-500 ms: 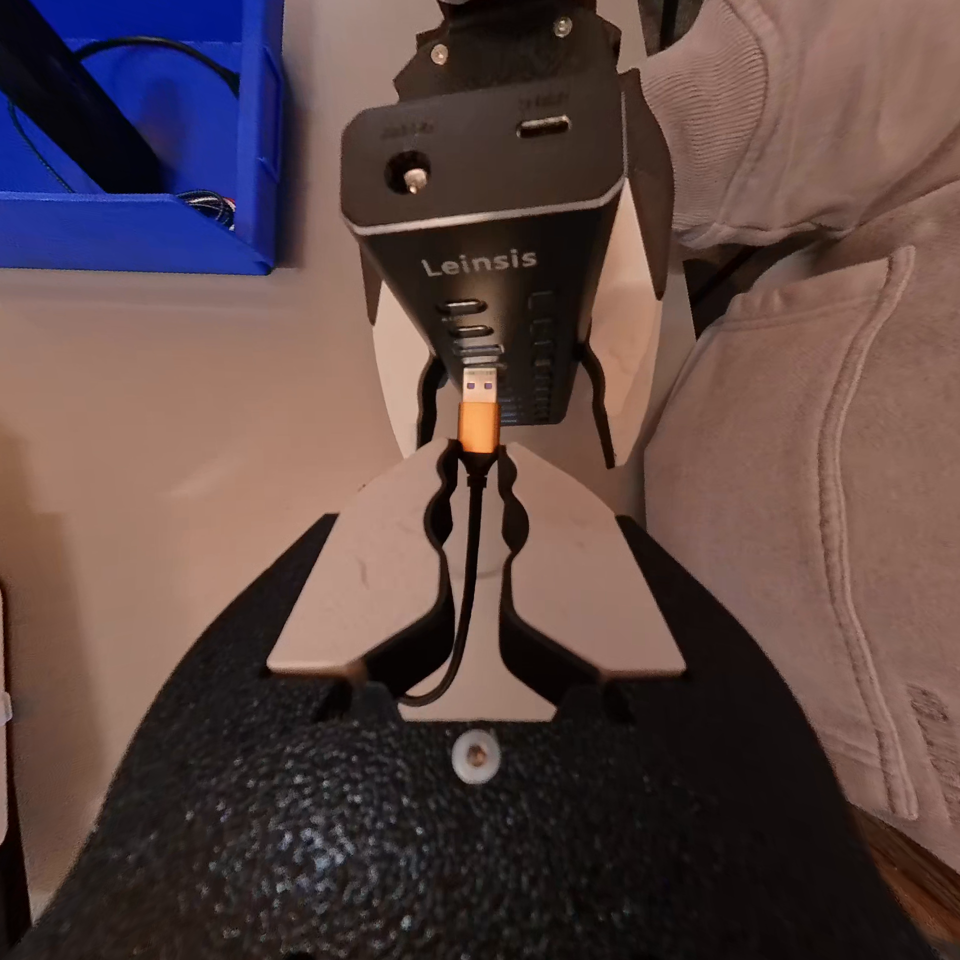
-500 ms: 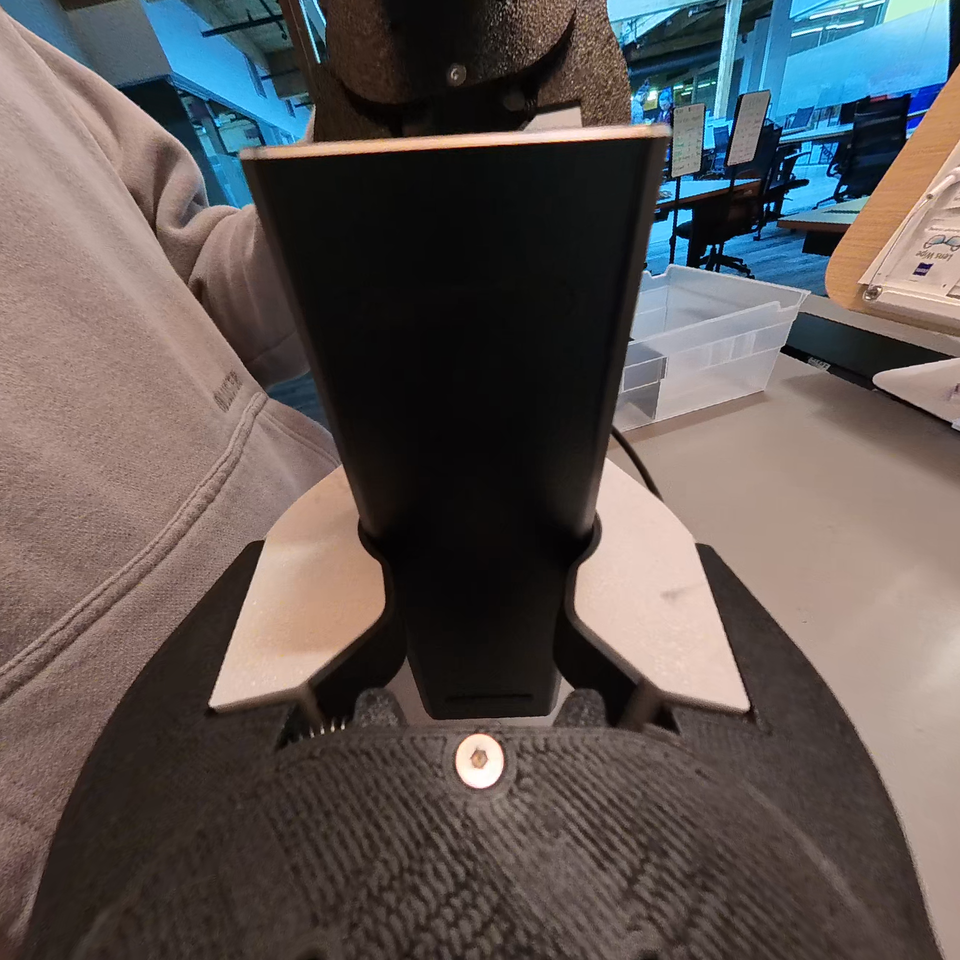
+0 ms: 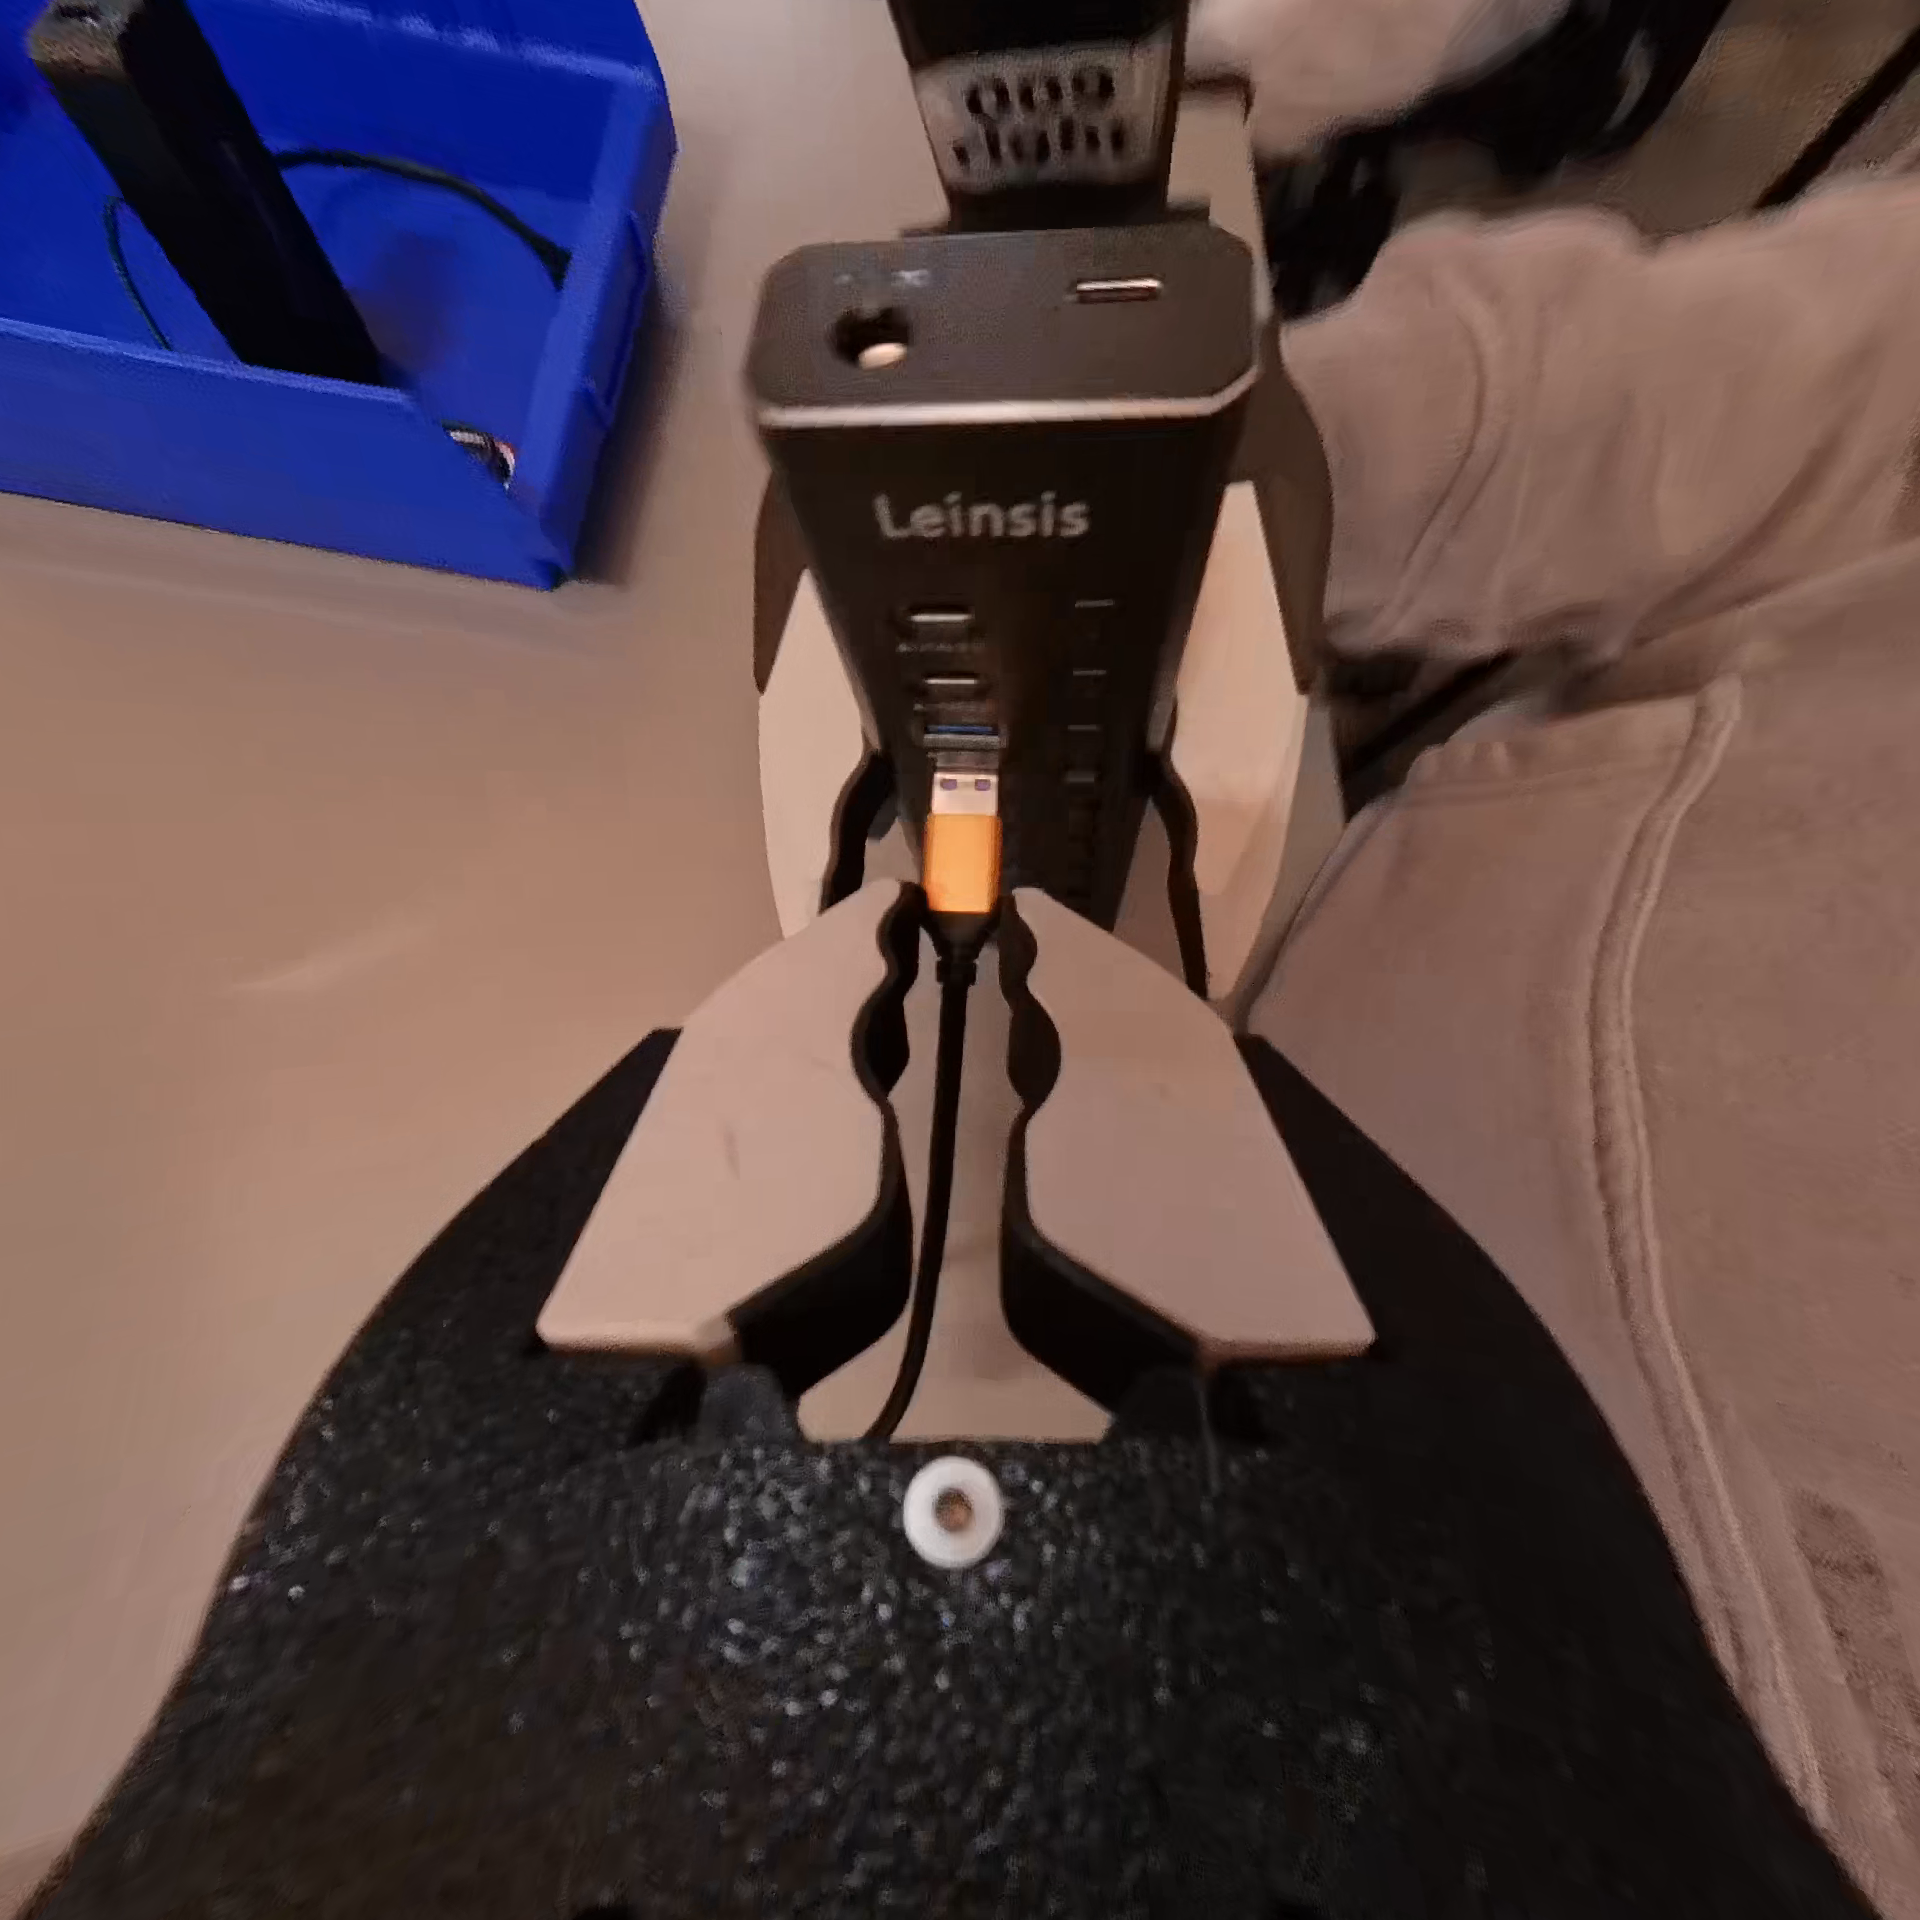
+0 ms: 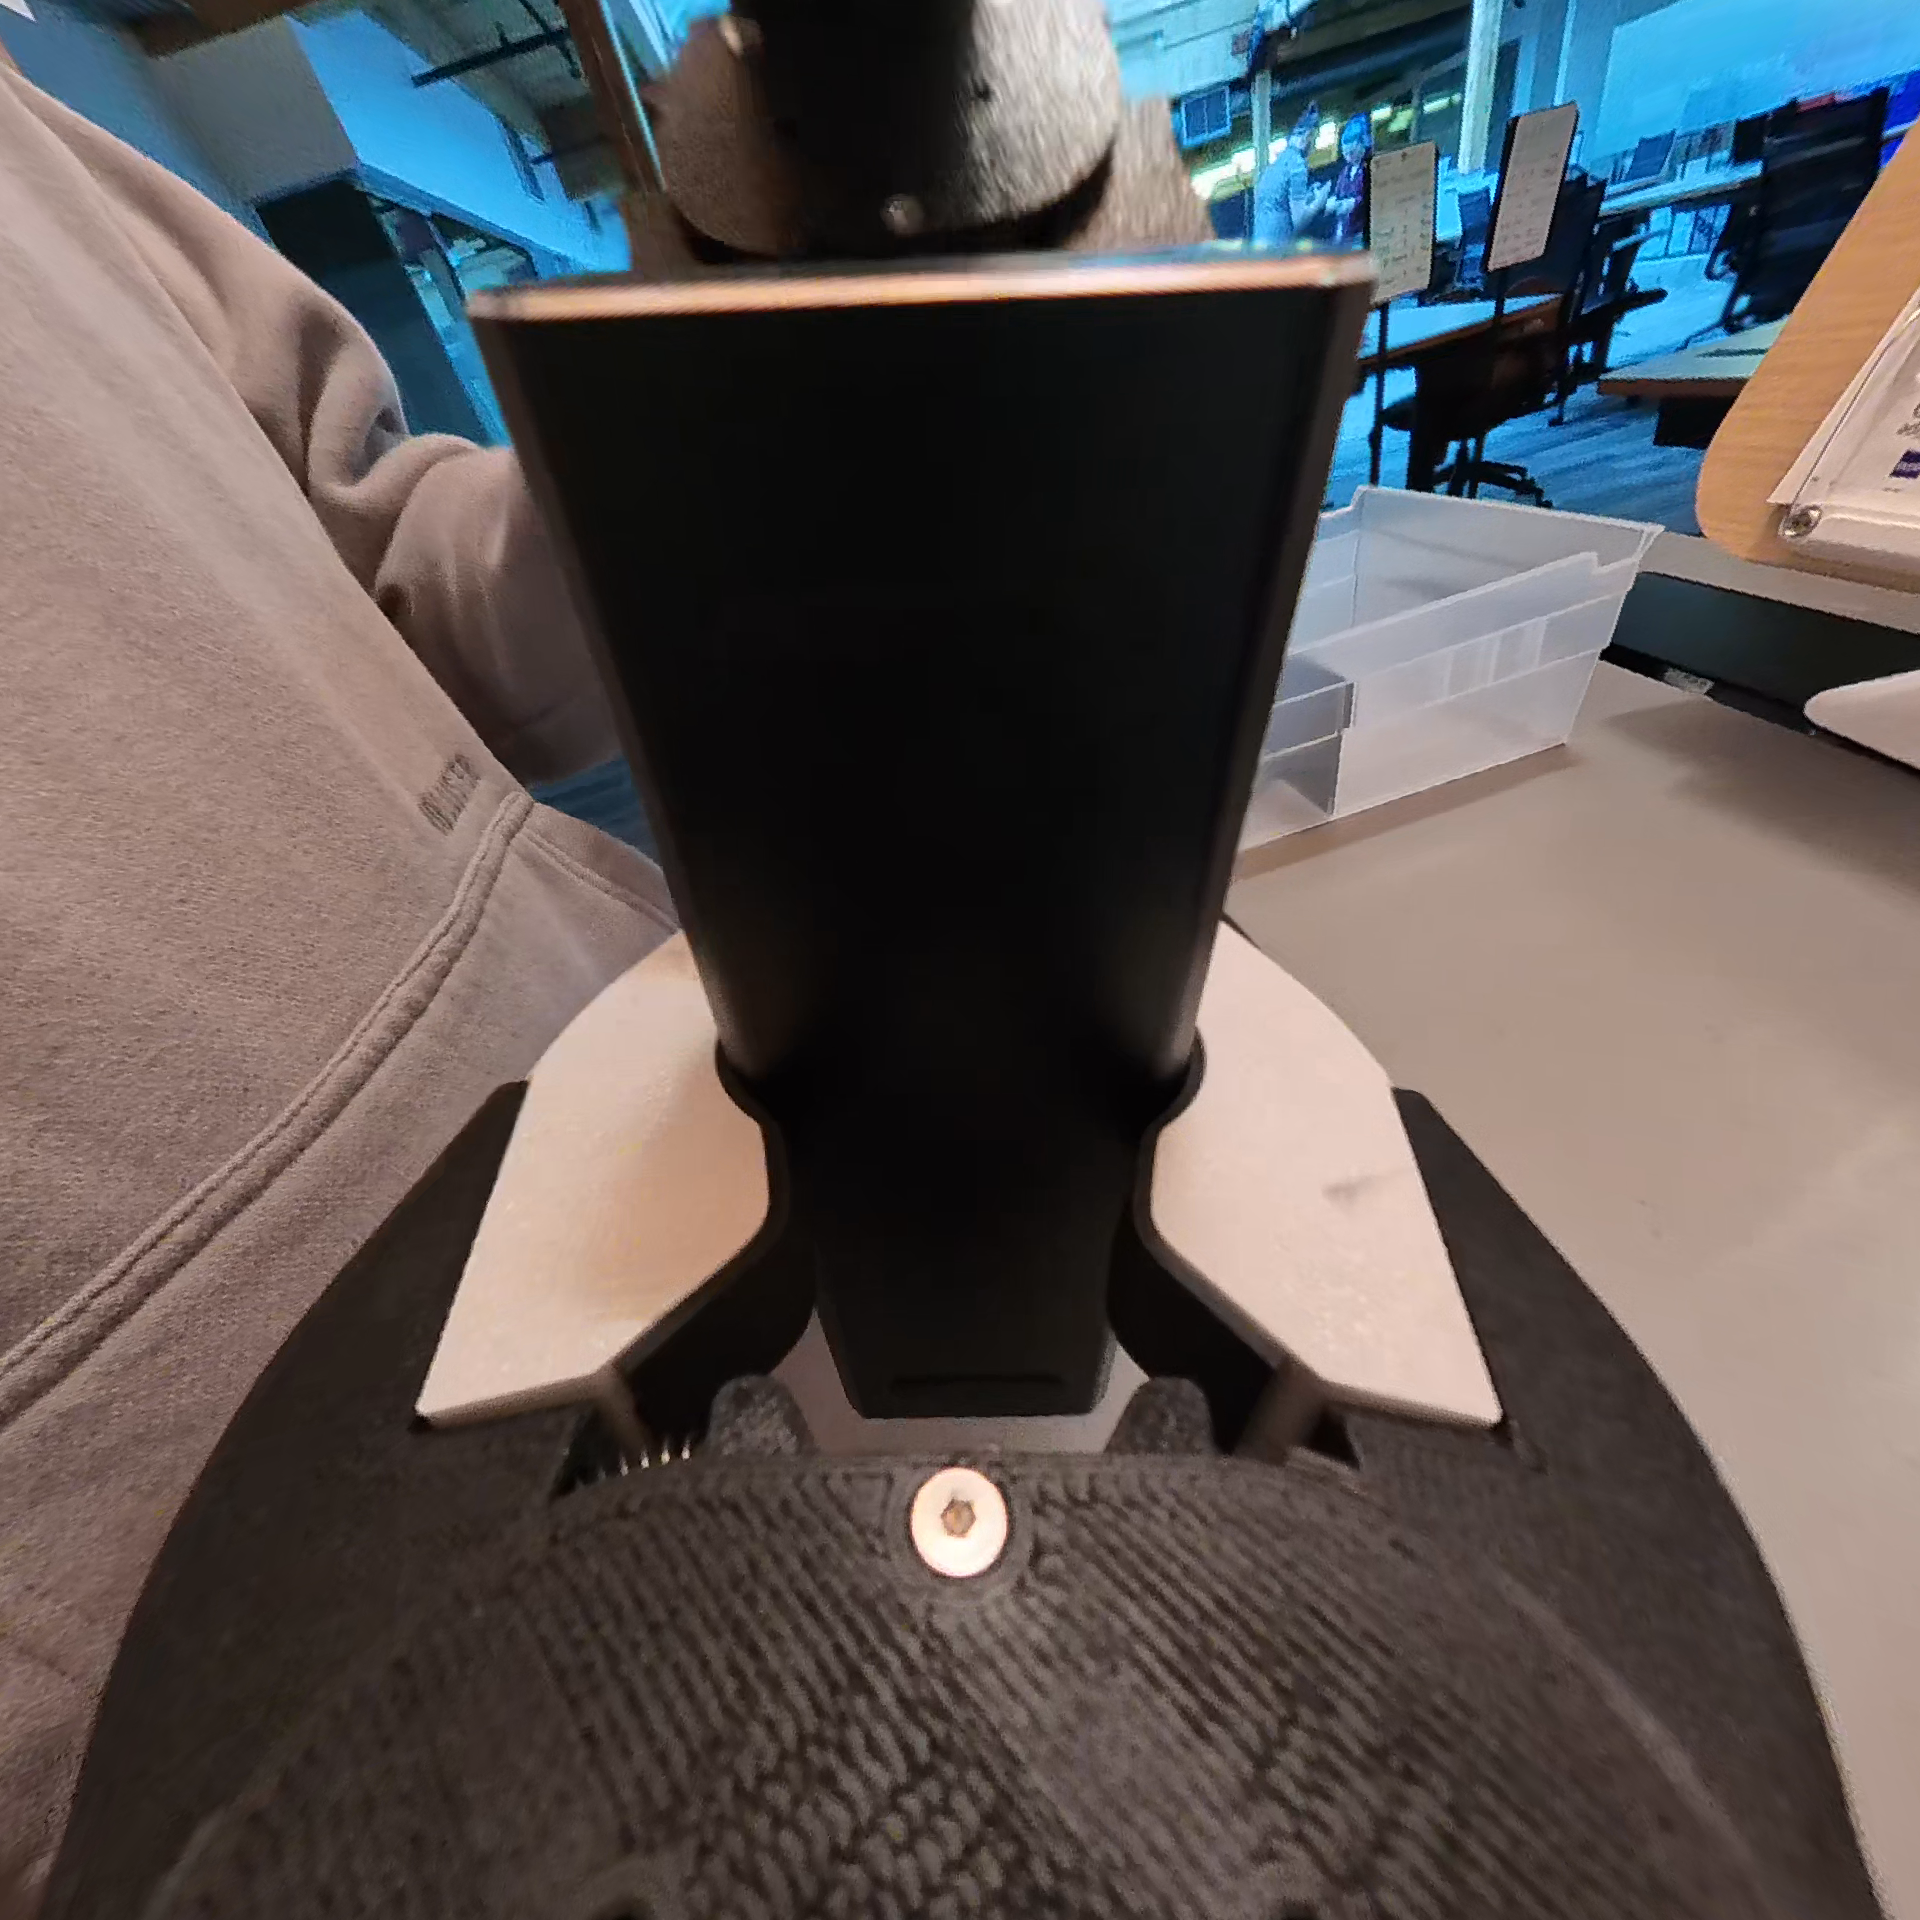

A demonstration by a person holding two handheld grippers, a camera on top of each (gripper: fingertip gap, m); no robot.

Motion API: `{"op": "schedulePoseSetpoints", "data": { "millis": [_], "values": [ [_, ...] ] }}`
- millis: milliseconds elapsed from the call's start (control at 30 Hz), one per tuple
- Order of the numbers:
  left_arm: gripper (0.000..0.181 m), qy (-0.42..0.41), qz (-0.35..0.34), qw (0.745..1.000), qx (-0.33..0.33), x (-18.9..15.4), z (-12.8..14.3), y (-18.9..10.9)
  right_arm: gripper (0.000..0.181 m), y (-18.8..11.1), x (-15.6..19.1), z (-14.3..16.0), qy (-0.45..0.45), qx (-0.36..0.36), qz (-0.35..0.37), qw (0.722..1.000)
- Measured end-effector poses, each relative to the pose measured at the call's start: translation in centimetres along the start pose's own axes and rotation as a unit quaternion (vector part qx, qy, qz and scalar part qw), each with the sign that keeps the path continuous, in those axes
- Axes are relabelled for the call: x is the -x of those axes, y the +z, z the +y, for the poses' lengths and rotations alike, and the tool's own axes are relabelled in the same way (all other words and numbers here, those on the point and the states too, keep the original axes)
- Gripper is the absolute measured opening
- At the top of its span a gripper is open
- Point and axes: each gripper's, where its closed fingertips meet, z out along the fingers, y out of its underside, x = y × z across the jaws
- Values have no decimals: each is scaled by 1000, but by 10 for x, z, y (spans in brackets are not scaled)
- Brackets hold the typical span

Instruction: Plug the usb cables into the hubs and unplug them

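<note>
My left gripper (image 3: 961,914) is shut on an orange USB plug (image 3: 963,862) with a black cable (image 3: 940,1143) running back between the fingers. The plug's metal tip sits at a port on the black USB hub (image 3: 1003,582), just below a blue port; I cannot tell how deep it is. My right gripper (image 4: 961,1081) is shut on the same hub (image 4: 935,675), whose plain back fills the right wrist view. The right gripper's fingers (image 3: 1288,582) show beside the hub in the left wrist view.
A blue bin (image 3: 332,447) holding a black device and a thin cable stands at the back left. A person's beige sweatshirt (image 3: 1610,1039) fills the right side. A clear plastic tray (image 4: 1455,665) sits on the grey table (image 4: 1610,1039) beyond the hub.
The hub has tilted, its top face now squarer to the left camera. The orange plug stays at the hub's port. Both grips are unchanged.
</note>
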Motion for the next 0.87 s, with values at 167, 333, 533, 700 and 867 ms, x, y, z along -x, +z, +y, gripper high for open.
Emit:
{"op": "schedulePoseSetpoints", "data": {
  "millis": [167,333,533,700,867],
  "values": [
    [13,-47,21,992,-113,0,-13,-7,73,5,4,-5,-3,-12,-15,1000],
    [13,-38,0,994,-98,2,-5,-4,73,10,0,1,-4,0,-11,1000],
    [15,-30,-38,994,-97,8,3,2,73,10,-12,11,-26,30,29,999],
    [31,-115,-77,974,-178,25,-7,-30,73,-4,-24,8,-26,22,67,997],
    [31,-196,-236,942,-138,80,65,-122,73,-30,-26,8,-15,5,93,996]
  ]
}}
